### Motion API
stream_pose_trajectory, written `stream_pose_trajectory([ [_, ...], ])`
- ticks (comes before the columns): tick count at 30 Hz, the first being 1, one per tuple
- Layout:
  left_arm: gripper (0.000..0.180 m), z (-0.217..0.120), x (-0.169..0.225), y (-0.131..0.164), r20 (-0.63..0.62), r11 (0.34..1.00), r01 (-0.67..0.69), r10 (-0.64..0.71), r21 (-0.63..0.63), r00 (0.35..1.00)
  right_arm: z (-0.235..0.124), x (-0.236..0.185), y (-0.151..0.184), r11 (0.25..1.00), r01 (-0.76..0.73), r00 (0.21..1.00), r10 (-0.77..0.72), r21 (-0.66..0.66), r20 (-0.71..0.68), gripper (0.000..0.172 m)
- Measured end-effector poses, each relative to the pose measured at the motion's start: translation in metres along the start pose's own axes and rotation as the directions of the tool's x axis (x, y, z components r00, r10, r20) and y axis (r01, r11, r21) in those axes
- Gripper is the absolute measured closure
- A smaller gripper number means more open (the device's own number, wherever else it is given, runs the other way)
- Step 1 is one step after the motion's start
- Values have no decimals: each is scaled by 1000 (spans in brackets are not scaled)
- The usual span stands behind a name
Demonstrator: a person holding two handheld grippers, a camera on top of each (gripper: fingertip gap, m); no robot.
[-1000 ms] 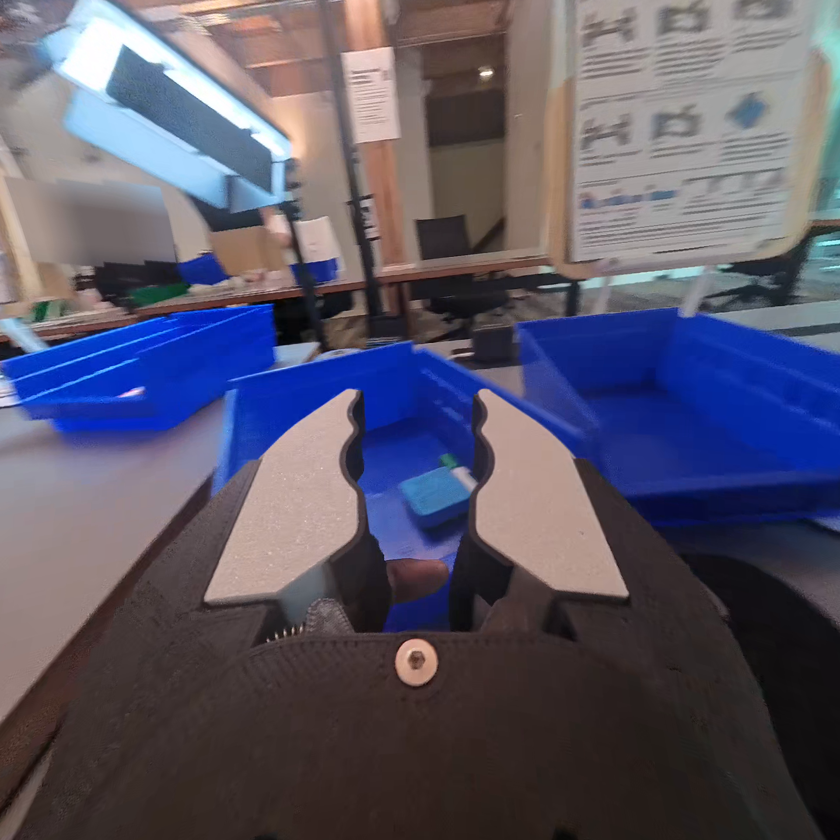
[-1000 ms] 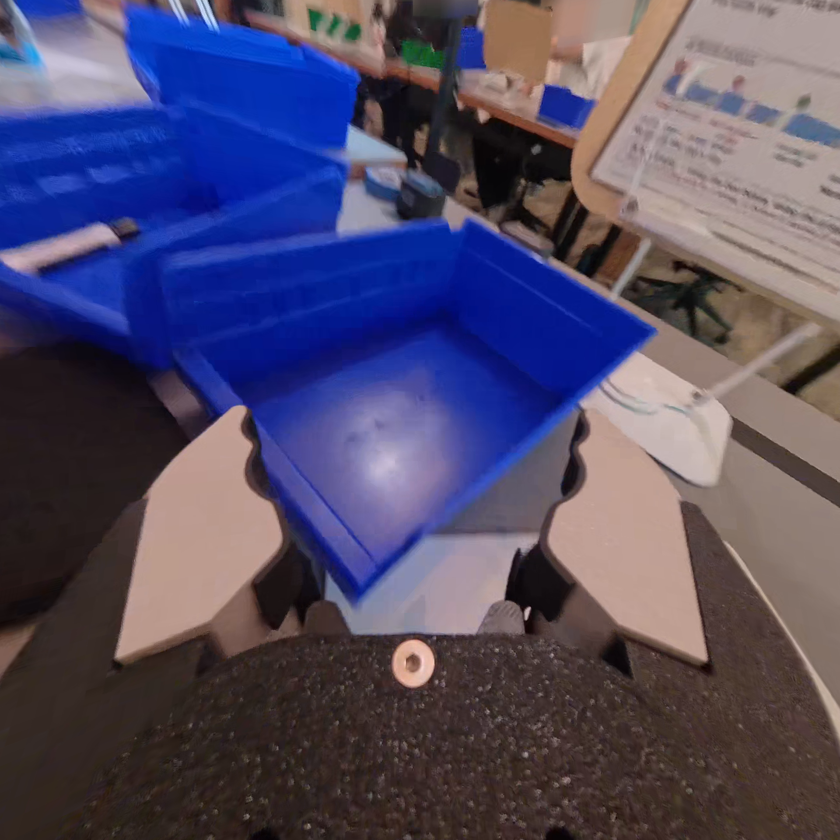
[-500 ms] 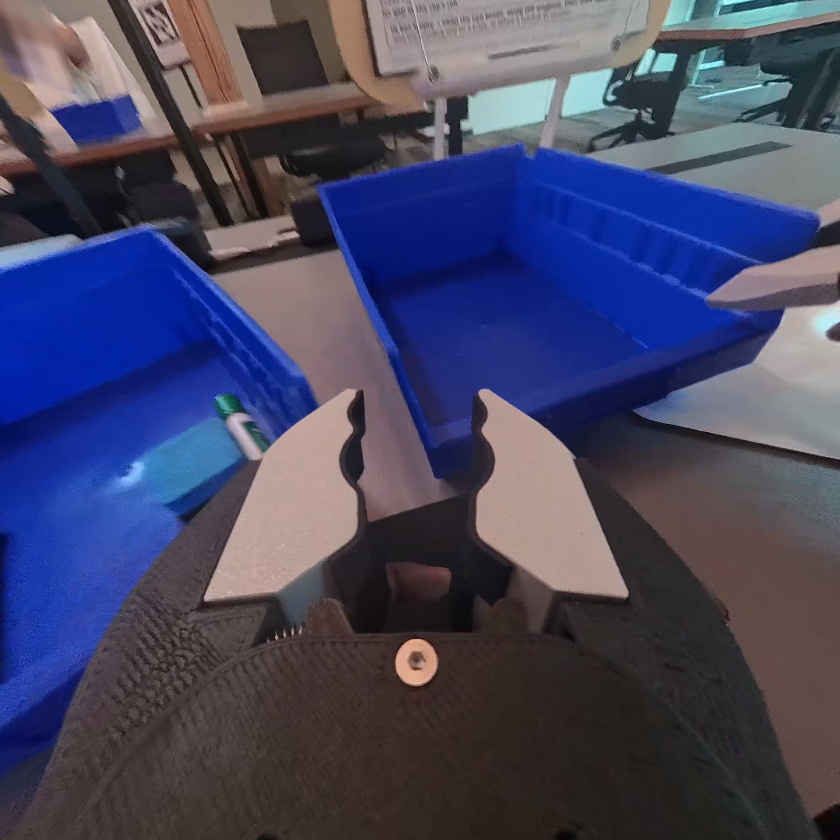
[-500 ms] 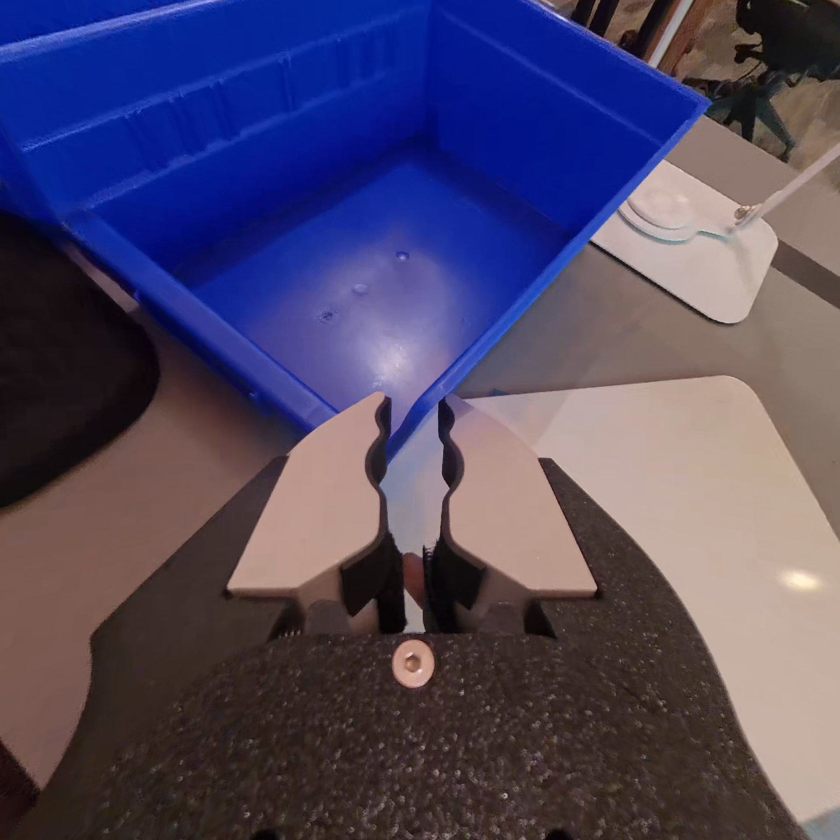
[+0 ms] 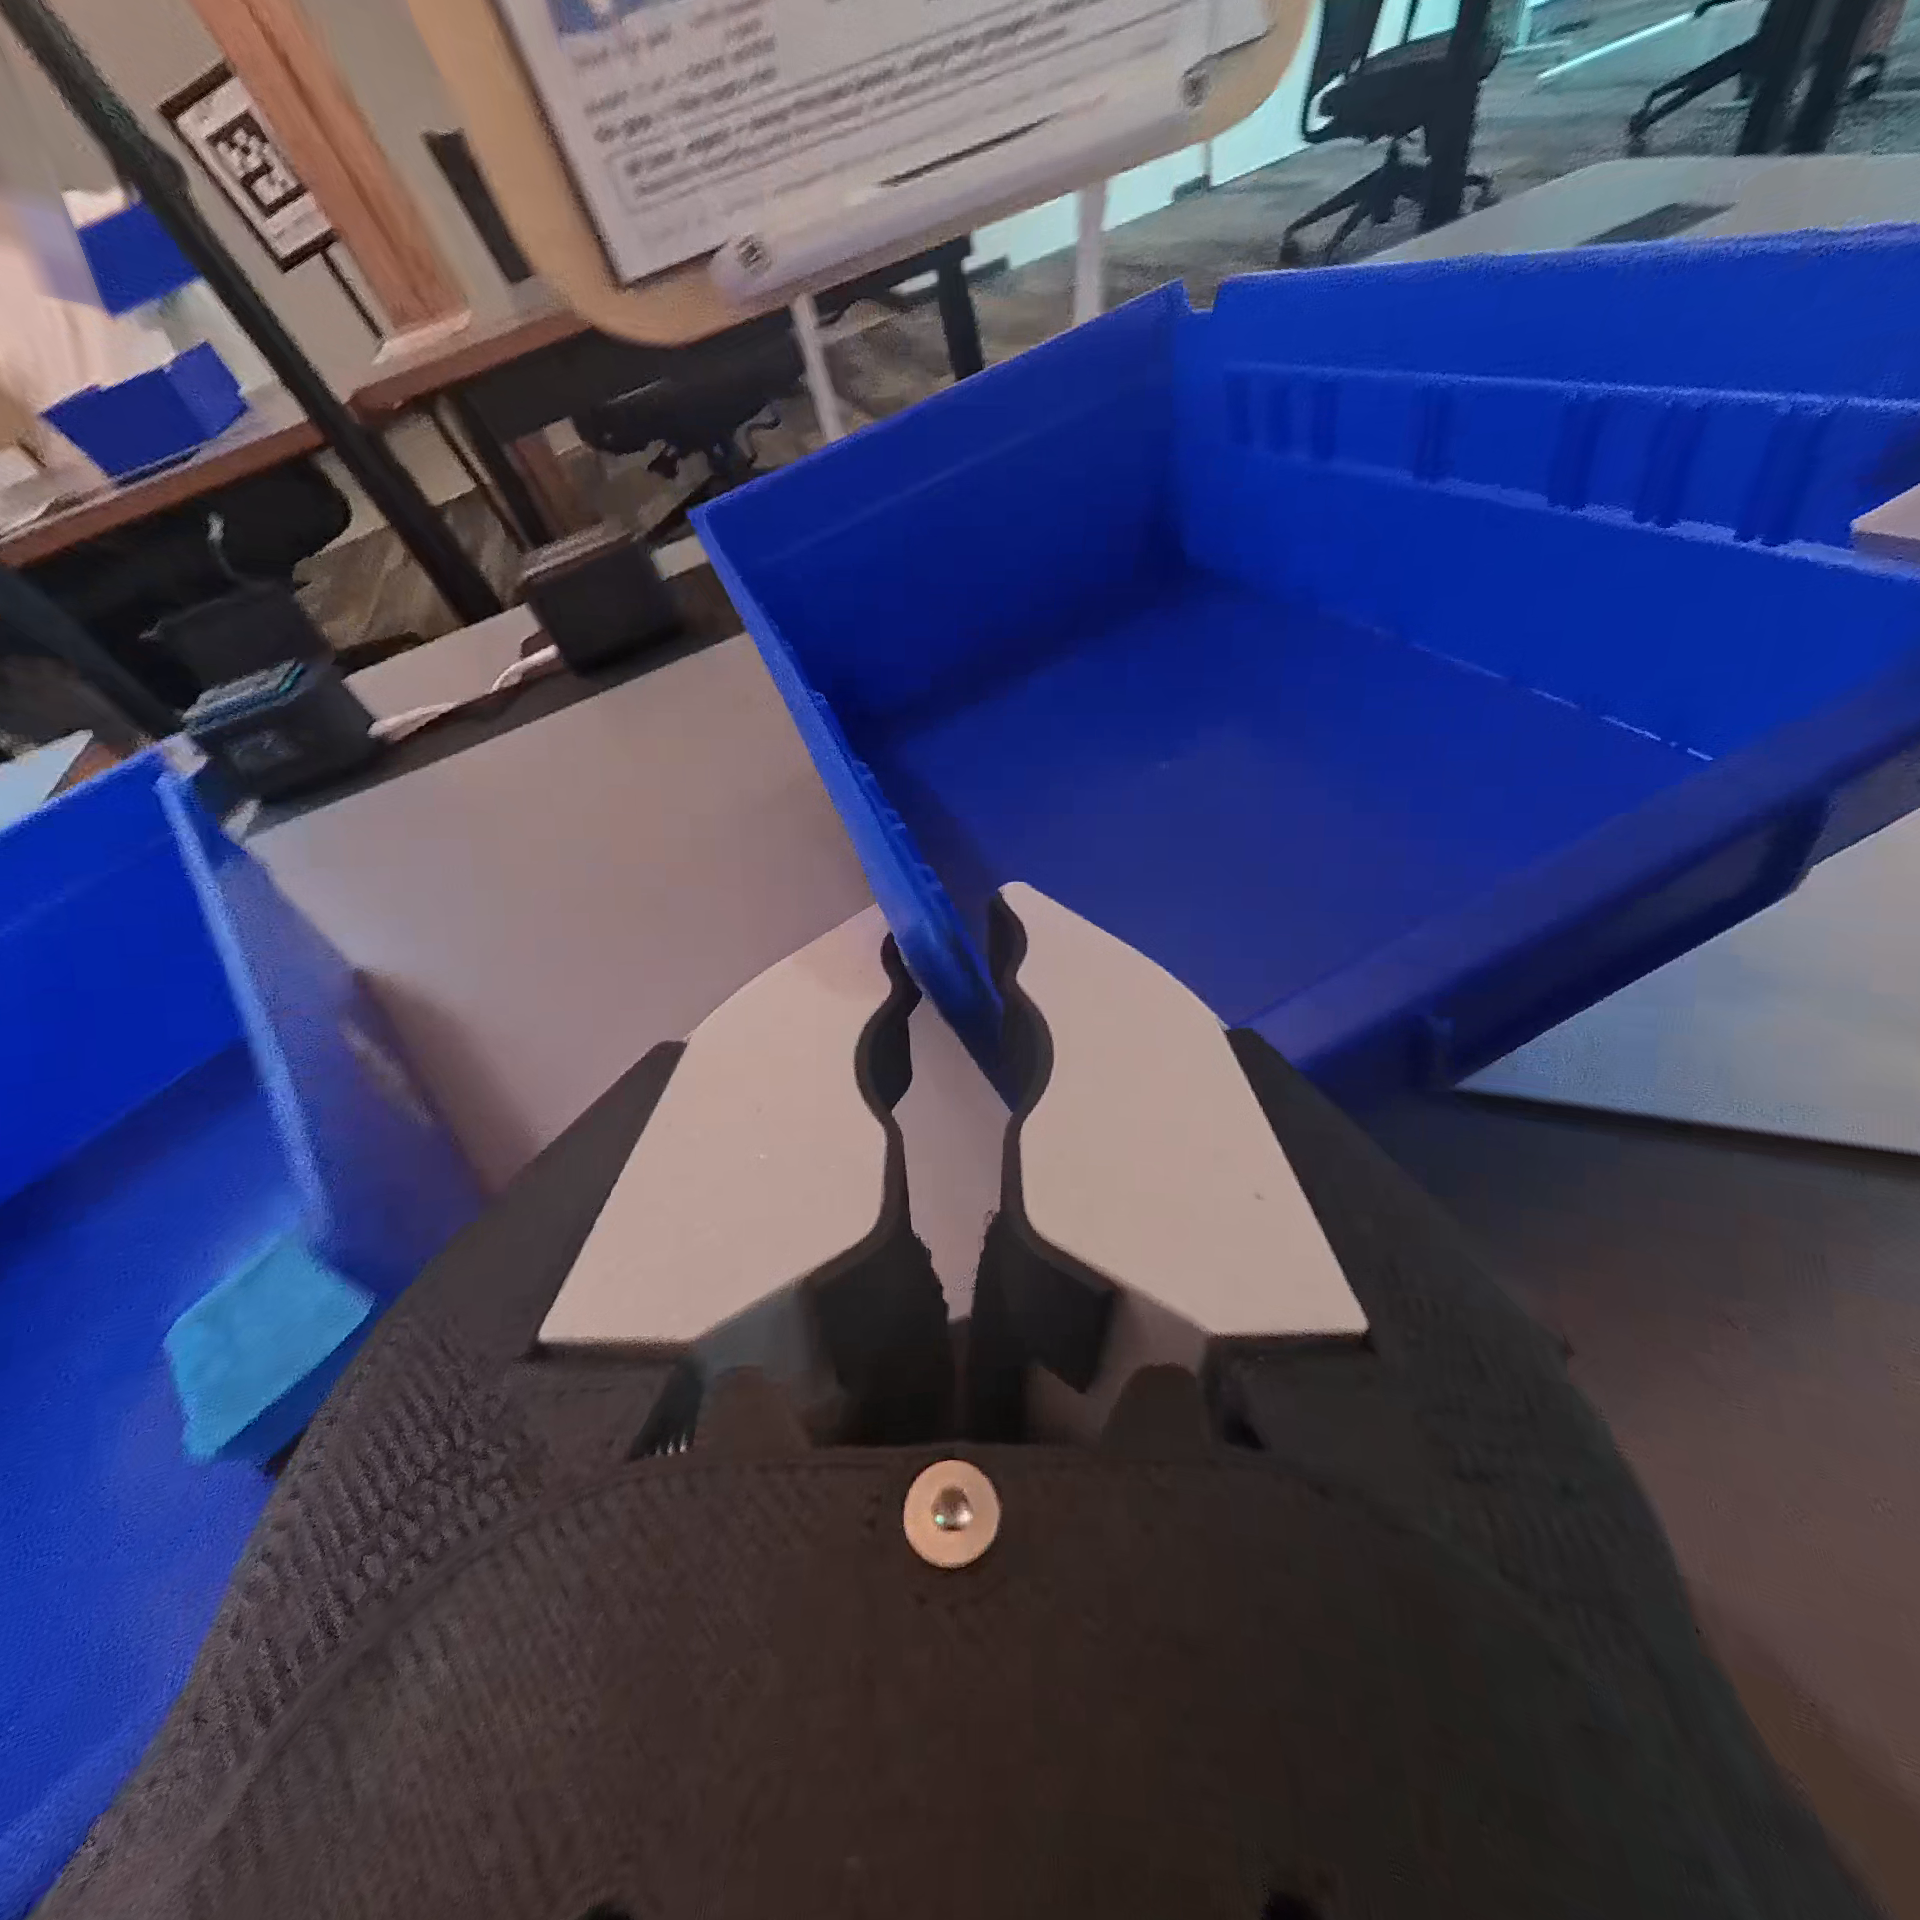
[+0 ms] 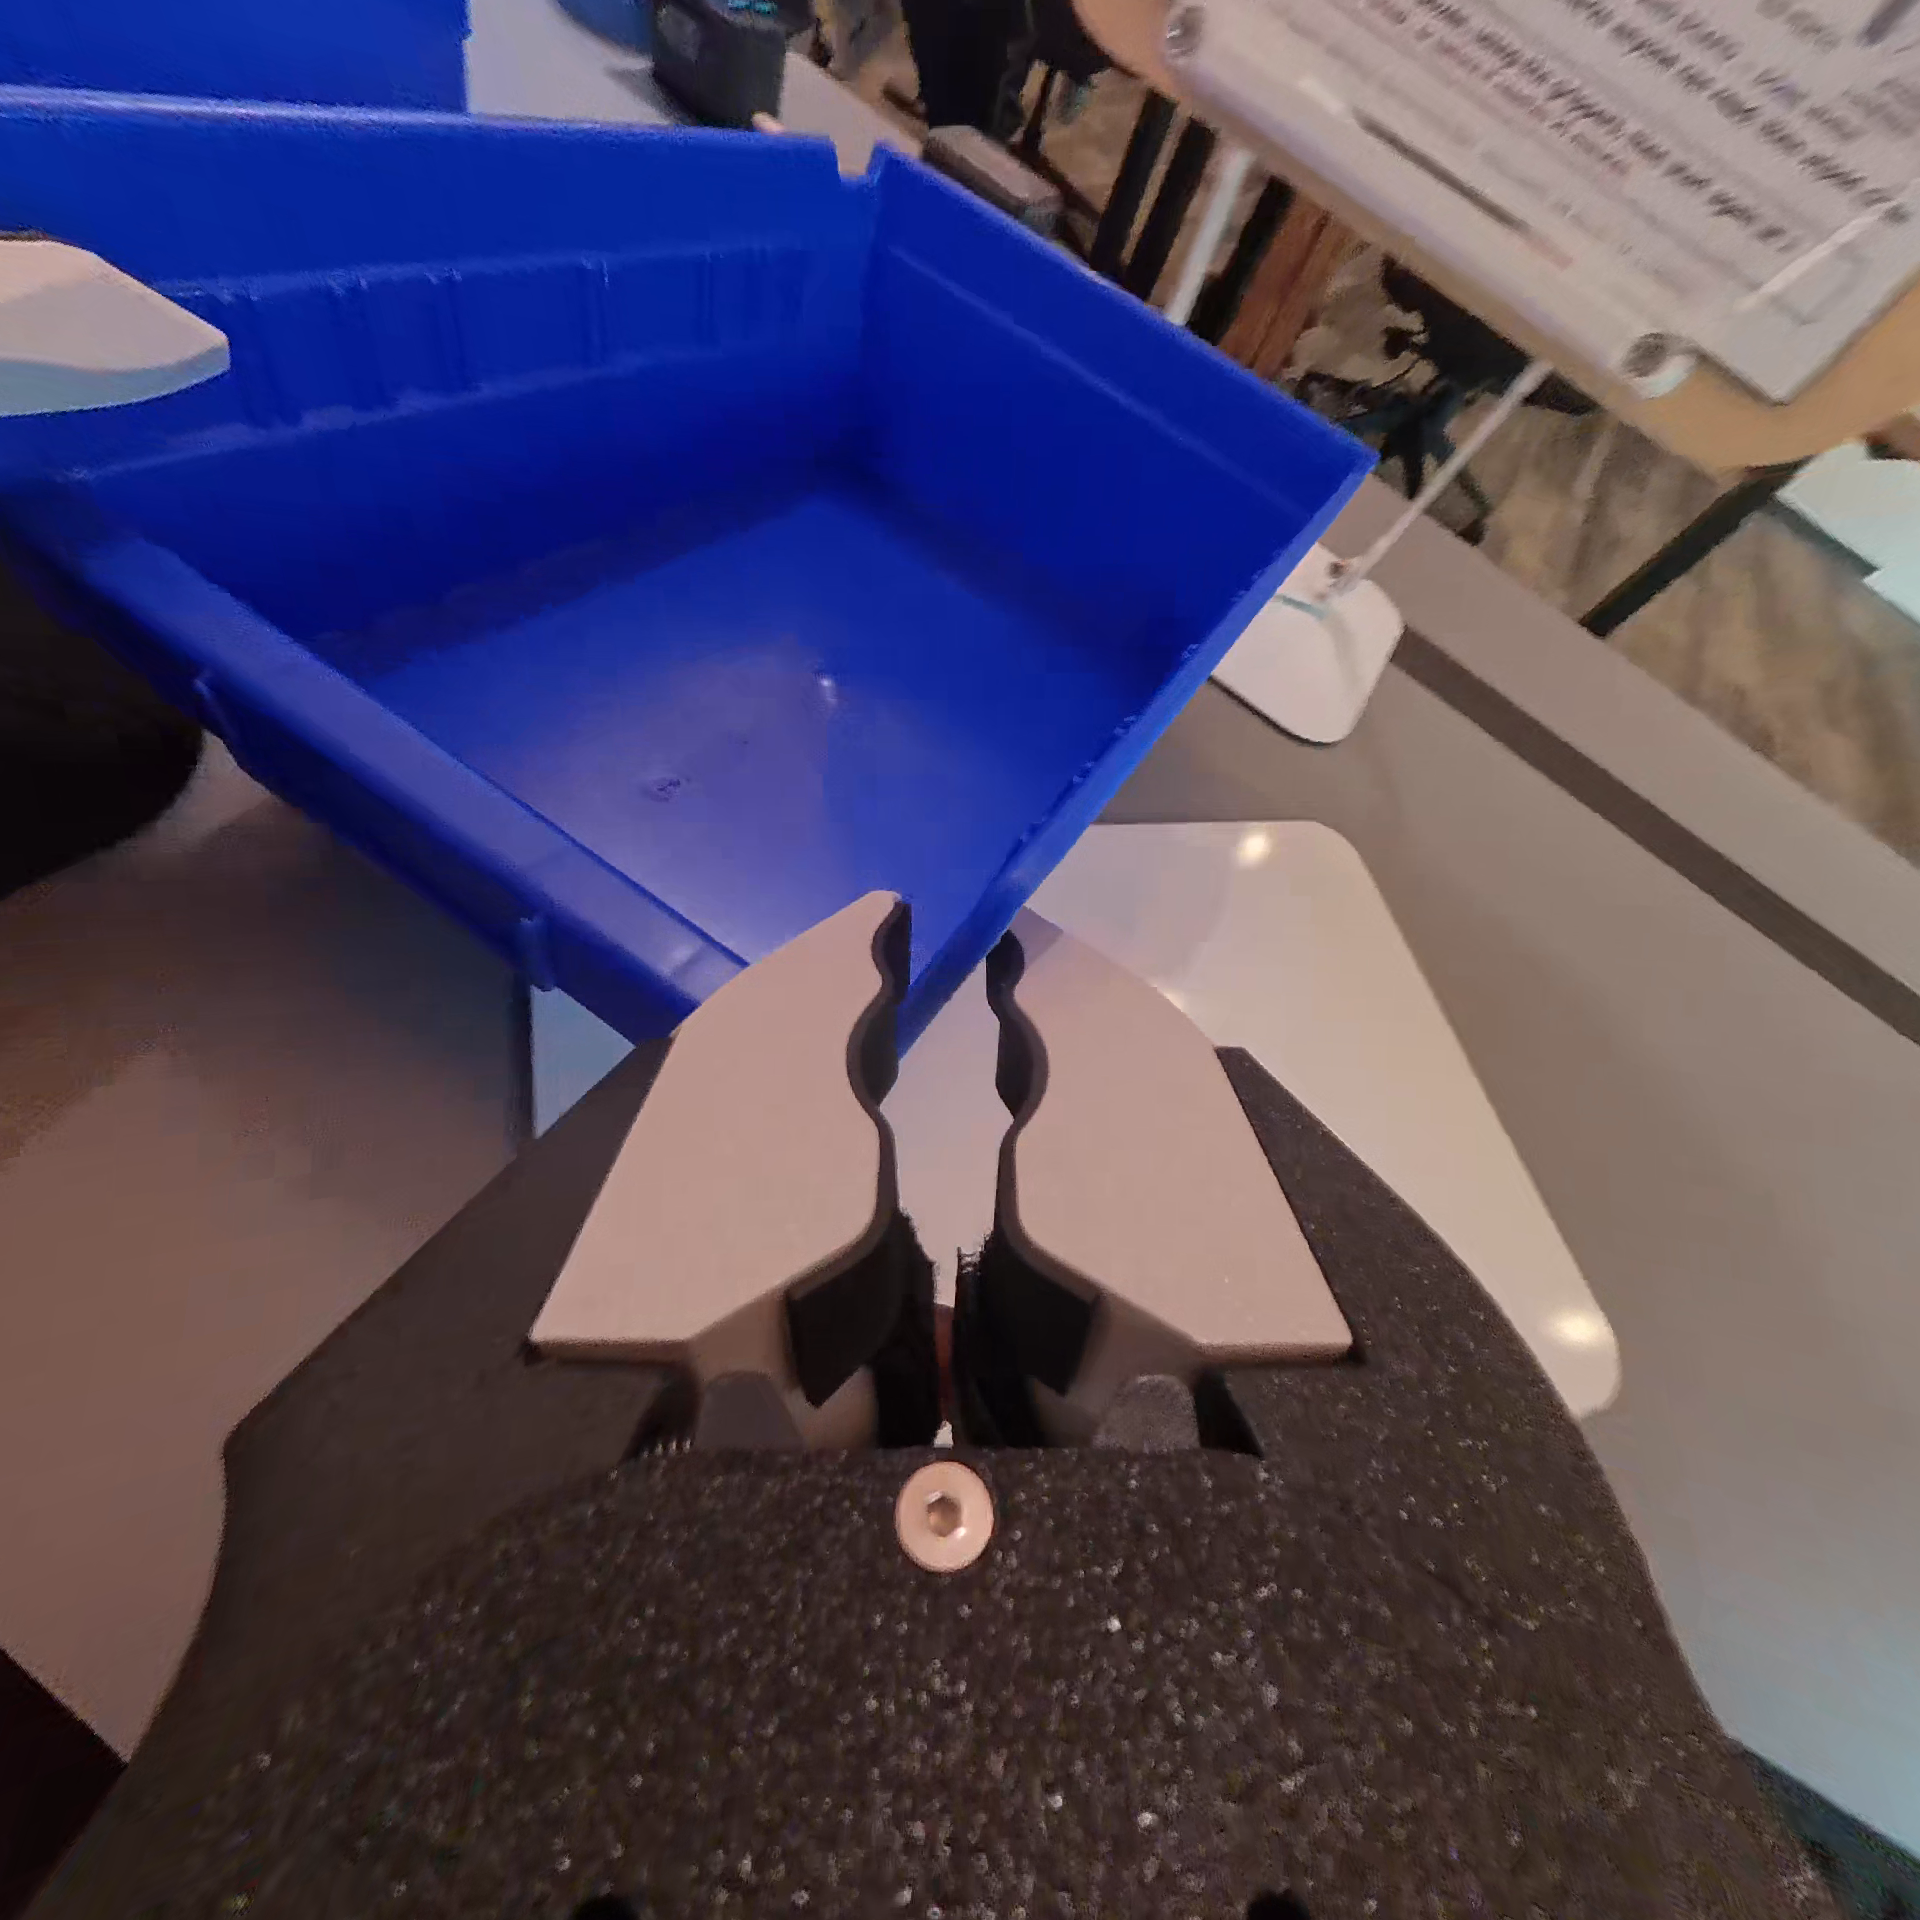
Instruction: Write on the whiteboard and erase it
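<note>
Blue bin (image 5: 1351, 790) corner walls clamped by left claw (image 5: 951, 971), right claw (image 6: 945, 951)

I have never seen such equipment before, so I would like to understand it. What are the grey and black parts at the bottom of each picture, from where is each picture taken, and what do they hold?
No robot arm is here: a person holds a two-finger gripper in each hand, and a camera on each gripper looks forward along its grey fingers. One picture comes from the left gripper, the other from the right gripper. Both are closed on the same empty blue bin: the left pinches the corner of one side wall, the right pinches the opposite corner. The bin looks tilted, so it seems to be lifted. Under it lies a white board on a grey table. To the left stands another blue bin containing a light-blue block, perhaps the eraser.
</note>
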State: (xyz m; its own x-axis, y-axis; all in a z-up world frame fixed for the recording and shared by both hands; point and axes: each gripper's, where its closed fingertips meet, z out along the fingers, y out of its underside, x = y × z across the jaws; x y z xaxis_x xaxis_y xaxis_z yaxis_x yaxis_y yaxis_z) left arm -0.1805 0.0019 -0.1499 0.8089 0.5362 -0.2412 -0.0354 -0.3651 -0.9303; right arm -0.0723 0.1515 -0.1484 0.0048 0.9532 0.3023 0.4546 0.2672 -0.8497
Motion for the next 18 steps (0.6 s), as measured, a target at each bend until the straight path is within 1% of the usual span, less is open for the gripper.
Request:
stream_pose_trajectory([
  [2, 168, 10, 20, -16, -35, 1000, -23, 24, 21, 999, -17, 19, 8, 1000, -1, 999, 1, 6, -53, 158],
  [5, 169, 35, 58, -47, -101, 996, -59, 66, 69, 993, -41, 57, 27, 1000, -29, 991, 29, -5, -133, 157],
  [9, 168, 78, 129, -84, -215, 987, -122, 143, 108, 966, -74, 124, 63, 997, -54, 967, 41, -46, -252, 157],
  [12, 167, 113, 182, -109, -277, 978, -164, 195, 132, 941, -92, 179, 93, 994, -93, 950, 73, -51, -304, 157],
  [16, 166, 159, 248, -134, -300, 963, -216, 257, 163, 919, -104, 250, 135, 991, -115, 918, 82, -62, -388, 157],
  [18, 165, 178, 277, -143, -304, 960, -220, 265, 174, 915, -108, 282, 155, 990, -126, 900, 87, -63, -428, 158],
])
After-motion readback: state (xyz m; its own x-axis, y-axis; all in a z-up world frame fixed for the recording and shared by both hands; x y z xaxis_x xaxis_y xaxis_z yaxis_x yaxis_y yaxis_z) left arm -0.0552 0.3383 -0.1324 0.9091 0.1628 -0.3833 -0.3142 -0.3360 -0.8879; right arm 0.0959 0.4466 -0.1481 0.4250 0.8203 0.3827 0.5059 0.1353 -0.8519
